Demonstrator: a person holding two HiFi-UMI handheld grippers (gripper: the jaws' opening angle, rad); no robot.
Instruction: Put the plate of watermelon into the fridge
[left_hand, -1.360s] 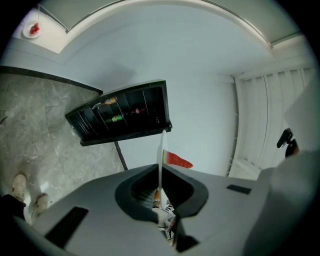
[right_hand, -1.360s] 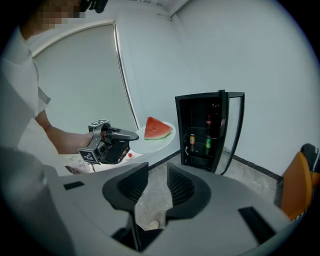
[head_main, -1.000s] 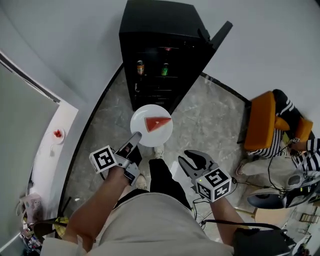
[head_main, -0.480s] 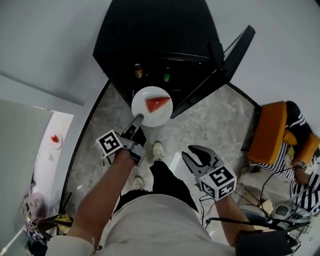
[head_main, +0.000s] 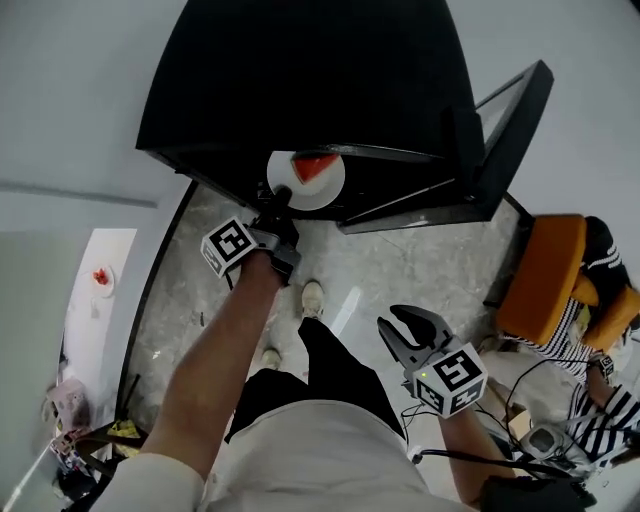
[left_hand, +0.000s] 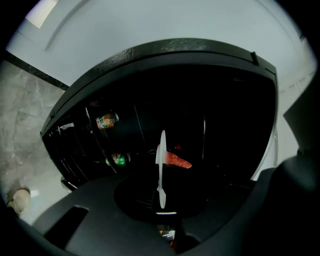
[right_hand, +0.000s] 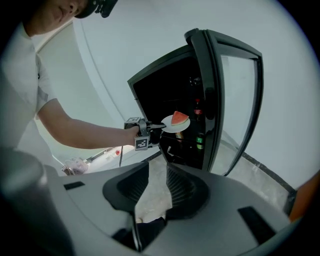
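Note:
A white plate (head_main: 320, 188) with a red watermelon slice (head_main: 314, 165) is held at its near rim by my left gripper (head_main: 283, 194), shut on it. The plate sits at the open front of the black fridge (head_main: 300, 80), partly under its top edge. In the left gripper view the plate (left_hand: 161, 165) shows edge-on between the jaws, with the slice (left_hand: 177, 160) to its right. The right gripper view shows the left gripper (right_hand: 150, 128) holding the plate (right_hand: 175, 125) level at a shelf. My right gripper (head_main: 408, 328) hangs open and empty by my right leg.
The fridge door (head_main: 505, 125) stands open to the right. A can (left_hand: 106, 120) and a green bottle (left_hand: 118, 160) sit inside. An orange chair (head_main: 535, 265) with a seated person in stripes (head_main: 605, 420) is at the right. A white counter (head_main: 95, 290) runs along the left.
My left gripper has carried the plate forward and down from in front of the fridge to its opening. The fridge has grown larger in view. The right gripper trailed along, still empty.

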